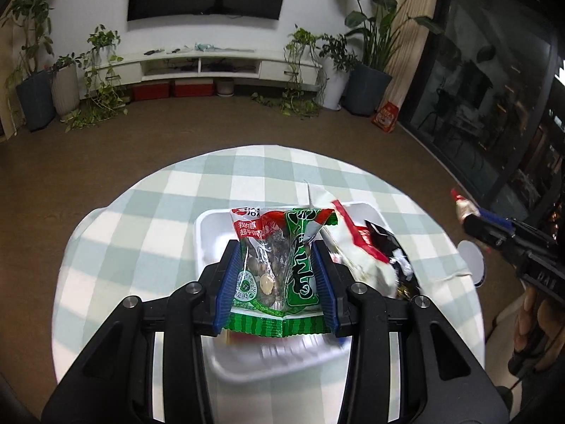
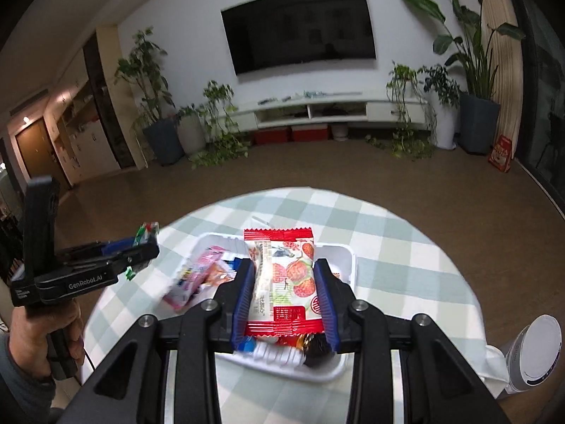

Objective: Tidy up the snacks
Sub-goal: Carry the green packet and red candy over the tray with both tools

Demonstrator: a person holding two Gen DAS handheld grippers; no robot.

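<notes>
My left gripper (image 1: 274,247) is shut on a green and red nut packet (image 1: 279,265) and holds it above the white tray (image 1: 212,226). It also shows in the right wrist view (image 2: 143,243) at the left. My right gripper (image 2: 284,266) is shut on a red and white strawberry snack packet (image 2: 286,279) above the same tray (image 2: 348,258). It shows in the left wrist view (image 1: 466,212) at the right. A white and red packet (image 1: 356,243) and a pink packet (image 2: 197,279) lie in the tray with other snacks.
The tray stands on a round table with a green and white checked cloth (image 1: 148,219). A white round device (image 2: 536,349) stands at the table's right side. The brown floor (image 1: 247,123), a TV unit and potted plants lie beyond.
</notes>
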